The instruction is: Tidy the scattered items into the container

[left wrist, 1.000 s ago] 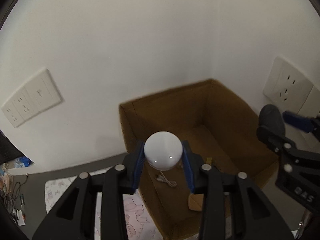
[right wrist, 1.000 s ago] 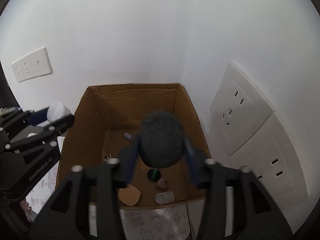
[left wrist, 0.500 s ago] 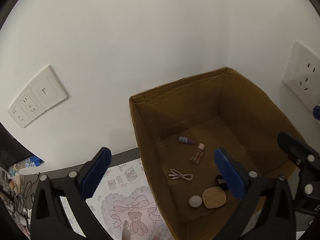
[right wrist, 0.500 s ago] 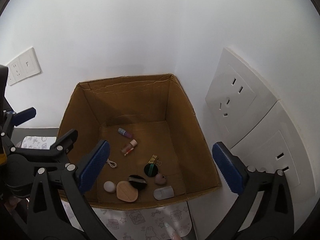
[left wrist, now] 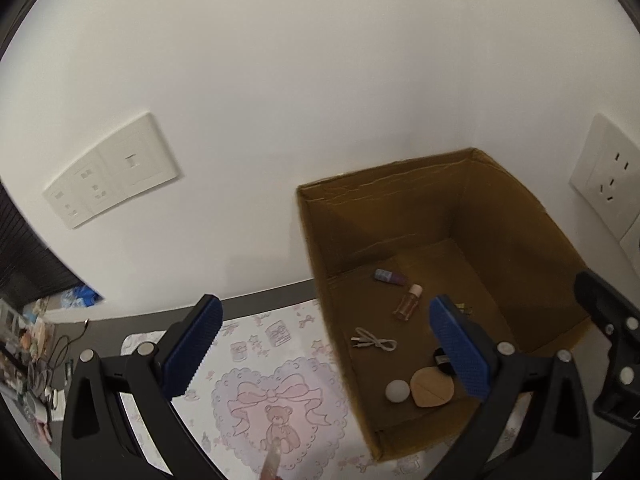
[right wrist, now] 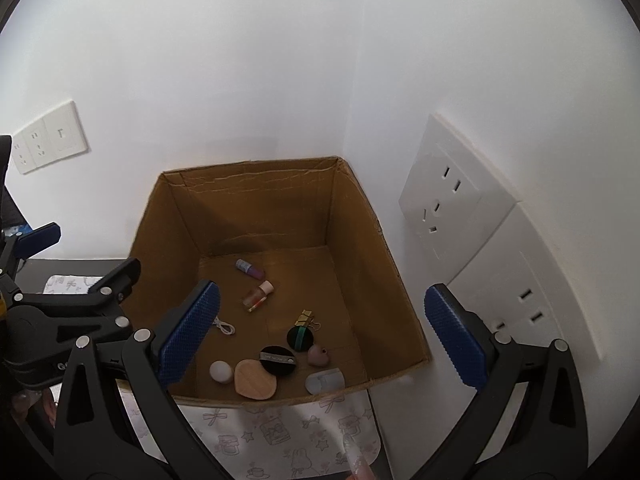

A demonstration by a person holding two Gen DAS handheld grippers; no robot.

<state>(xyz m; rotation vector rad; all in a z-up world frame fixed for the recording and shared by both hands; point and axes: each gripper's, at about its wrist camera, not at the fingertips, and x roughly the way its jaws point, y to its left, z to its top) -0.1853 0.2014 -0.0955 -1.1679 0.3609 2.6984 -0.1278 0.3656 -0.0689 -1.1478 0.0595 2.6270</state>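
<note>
Hovering both tools, left tool [left wrist: 324, 344] and right tool [right wrist: 322, 340], wide and empty above the cardboard box [right wrist: 256, 178], I risk clipping its rim on withdrawing and shoving it across the desk [left wrist: 256, 300].

A white wall socket [right wrist: 456, 196] and switch plate [left wrist: 112, 168] flank the corner.

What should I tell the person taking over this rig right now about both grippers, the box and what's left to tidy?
Left gripper: open, empty; its jaws have just been opening.
Right gripper: open, empty above the cardboard box; its jaws have just been opening too.
Done: on the box floor lie the white ball, tan pad, black puff, two small bottles, a white cable and a gold clip.
Left: something narrow and blurred lies on the patterned mat at the frame's lower edge; check it and the surface beyond the view.
</note>
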